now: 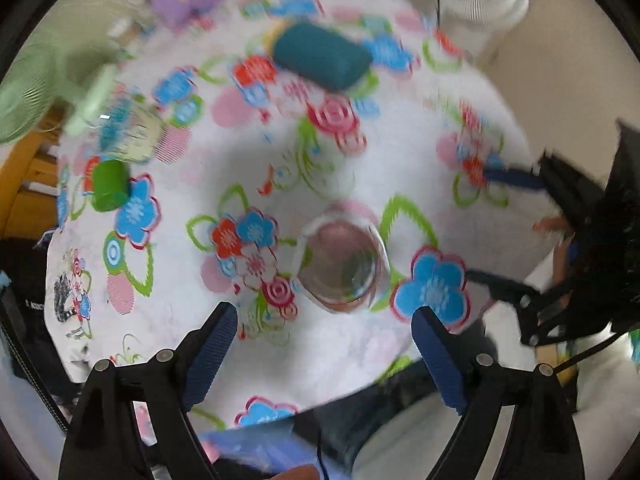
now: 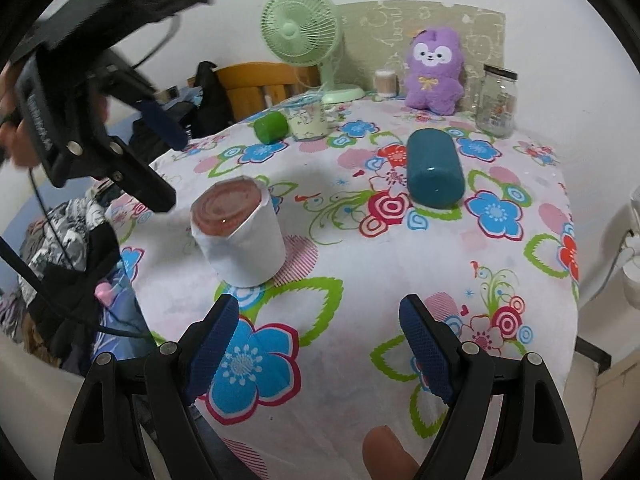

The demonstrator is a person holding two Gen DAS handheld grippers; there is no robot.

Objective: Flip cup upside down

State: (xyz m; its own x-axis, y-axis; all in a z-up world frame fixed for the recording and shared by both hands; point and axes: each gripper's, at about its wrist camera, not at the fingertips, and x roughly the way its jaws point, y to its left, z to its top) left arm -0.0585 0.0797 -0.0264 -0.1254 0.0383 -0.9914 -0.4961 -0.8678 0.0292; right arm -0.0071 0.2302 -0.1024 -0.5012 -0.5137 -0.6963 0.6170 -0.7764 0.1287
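A white paper-wrapped cup (image 2: 240,232) stands on the flowered tablecloth (image 2: 360,264) with a flat reddish end facing up. The blurred left wrist view looks down on it (image 1: 340,264) from above. My left gripper (image 1: 324,344) is open and empty, hovering above the cup; it also shows in the right wrist view (image 2: 160,164) at upper left, above and left of the cup. My right gripper (image 2: 320,344) is open and empty, low over the table's near side, to the right of the cup; it also shows at the right edge of the left wrist view (image 1: 492,232).
A teal cylinder (image 2: 434,168) lies on its side mid-table. At the back stand a green cup (image 2: 272,126), a patterned cup (image 2: 308,118), a green fan (image 2: 304,36), a purple plush toy (image 2: 434,72) and a glass jar (image 2: 498,100). A wooden chair (image 2: 260,88) is behind the table.
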